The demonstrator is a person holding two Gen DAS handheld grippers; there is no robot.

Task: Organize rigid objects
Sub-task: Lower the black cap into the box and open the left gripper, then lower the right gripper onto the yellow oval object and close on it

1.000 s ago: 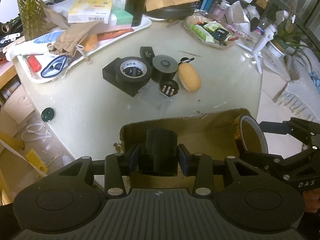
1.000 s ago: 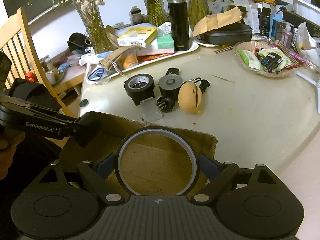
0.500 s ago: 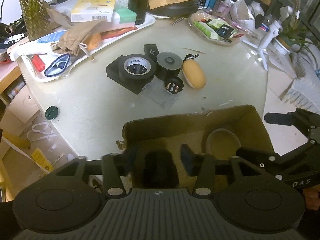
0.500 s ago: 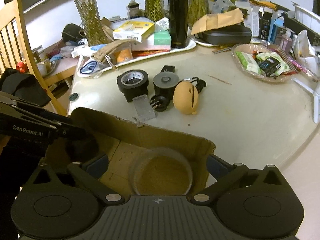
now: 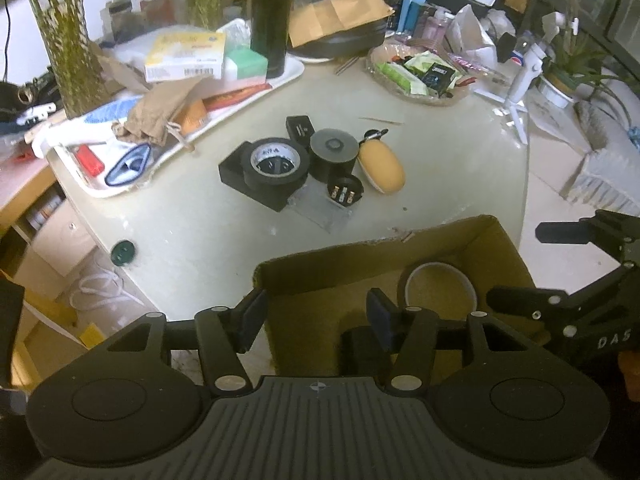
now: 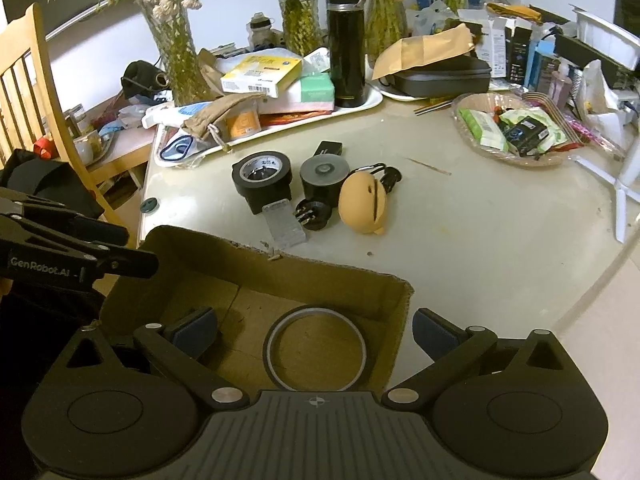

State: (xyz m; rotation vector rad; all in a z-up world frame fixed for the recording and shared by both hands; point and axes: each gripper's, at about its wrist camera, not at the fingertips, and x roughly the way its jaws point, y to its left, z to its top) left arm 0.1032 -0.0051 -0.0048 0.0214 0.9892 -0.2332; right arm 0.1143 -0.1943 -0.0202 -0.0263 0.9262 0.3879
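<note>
An open cardboard box (image 5: 460, 236) (image 6: 340, 284) stands at the table's near edge. A clear tape ring (image 6: 316, 350) (image 5: 438, 292) lies flat inside it, and a black part (image 5: 360, 350) lies in it under my left gripper. My left gripper (image 5: 316, 316) is open and empty above the box's left side. My right gripper (image 6: 314, 330) is open and empty above the tape ring. On the table beyond sit a black tape roll (image 5: 276, 162) (image 6: 262, 174) on a black block, a black cylinder (image 5: 334, 154) (image 6: 324, 176), a round plug (image 5: 345, 194) (image 6: 314, 214), a tan oval case (image 5: 381, 168) (image 6: 363, 208) and a clear plastic piece (image 6: 284, 222).
A white tray (image 5: 132, 184) of clutter and a black flask (image 6: 346, 44) stand at the back left. A glass dish of packets (image 6: 516, 130) sits at the back right. A wooden chair (image 6: 40, 100) stands left of the table. A green cap (image 5: 123, 252) lies near the left edge.
Both grippers have opened and let go: the black part and the tape ring dropped into the box. Both grippers have pulled back and up from the box.
</note>
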